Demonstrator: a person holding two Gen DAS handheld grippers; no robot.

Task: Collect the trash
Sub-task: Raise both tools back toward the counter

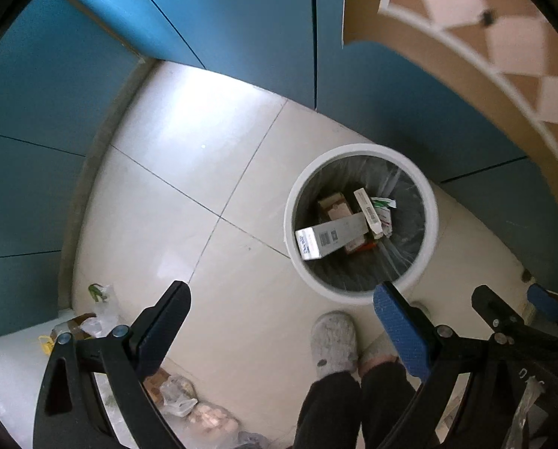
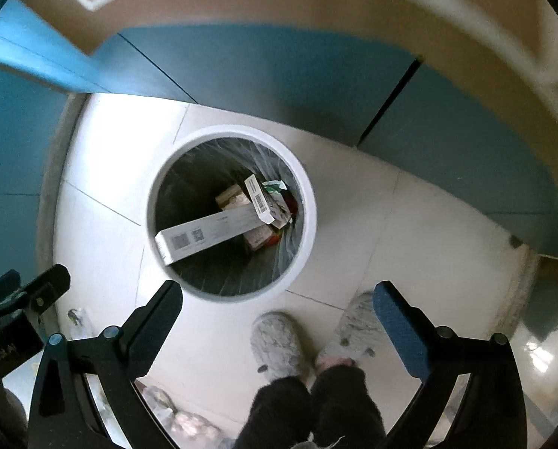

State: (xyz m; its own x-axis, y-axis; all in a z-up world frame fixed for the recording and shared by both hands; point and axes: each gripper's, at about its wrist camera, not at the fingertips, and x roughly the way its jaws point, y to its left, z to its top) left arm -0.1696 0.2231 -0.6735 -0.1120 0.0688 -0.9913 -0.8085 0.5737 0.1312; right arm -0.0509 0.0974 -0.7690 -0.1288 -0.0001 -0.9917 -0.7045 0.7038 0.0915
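Our left gripper (image 1: 282,299) and right gripper (image 2: 279,297) both gape wide, empty, above the white bin (image 2: 308,202). Its trash, a long grey box (image 2: 207,235) topmost, lies inside; our slippers (image 2: 279,340) stand just beside.

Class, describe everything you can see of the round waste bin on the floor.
The waste bin is a white, round, plastic-looking tub with a thick rim, standing upright on pale floor tiles near blue cabinet fronts. A clear liner bag drapes inside its dark interior. It holds several cartons; a long grey box leans against the rim.
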